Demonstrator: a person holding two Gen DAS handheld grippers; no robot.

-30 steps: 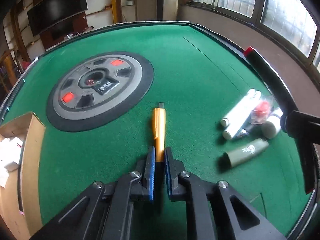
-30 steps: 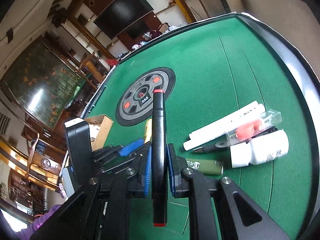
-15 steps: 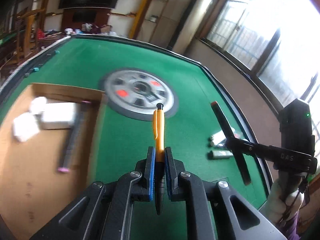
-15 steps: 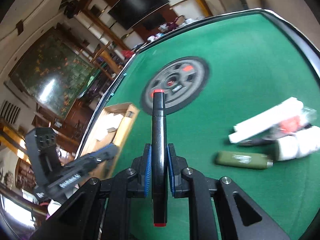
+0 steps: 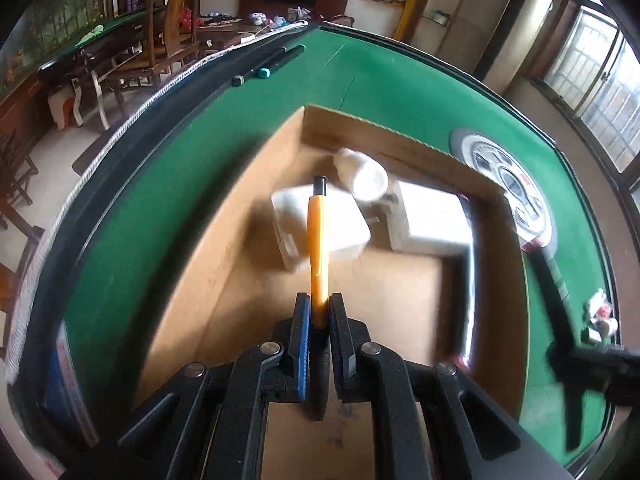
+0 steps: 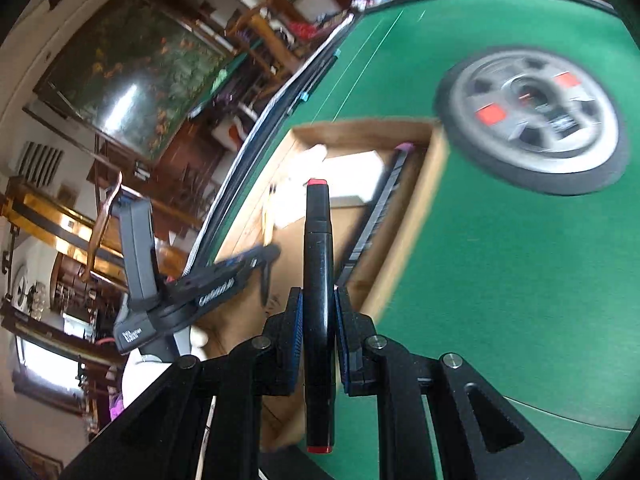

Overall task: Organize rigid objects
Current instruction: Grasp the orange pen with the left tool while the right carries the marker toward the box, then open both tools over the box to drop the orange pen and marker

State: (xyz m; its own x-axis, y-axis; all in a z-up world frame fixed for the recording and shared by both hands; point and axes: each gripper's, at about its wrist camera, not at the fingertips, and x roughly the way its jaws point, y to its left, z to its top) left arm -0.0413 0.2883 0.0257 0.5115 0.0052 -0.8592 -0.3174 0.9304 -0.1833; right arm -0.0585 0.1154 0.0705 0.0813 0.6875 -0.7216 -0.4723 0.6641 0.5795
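On the green desk [image 5: 400, 92], the cardboard box [image 5: 400, 136] had come to fill the left wrist view, where a second earlier open felt and the round grey disc [image 6: 532, 120] lay ahead of that camera. The box sat at the desk's left side, the disc just beyond its right wall. Inside, at the far end, lay blurred white boxes [image 5: 432, 220], a white bottle [image 5: 364, 176] and a long dark bar [image 6: 380, 216] against the right wall. Both hands had swung over from the pile of remaining items [image 5: 600, 316], now small at the far right edge.

The left gripper [image 5: 319, 320] had its fingers clamped tight on the orange pen [image 5: 318, 240], which hung above the box floor, pointing at the white boxes. The right gripper [image 6: 318, 320] likewise pinched the black marker [image 6: 318, 264] with red ends, its tip over the box's near right corner.

Both carries looked nearly finished; lowering and letting go inside the box seemed the step left, with several items still to fetch afterwards.
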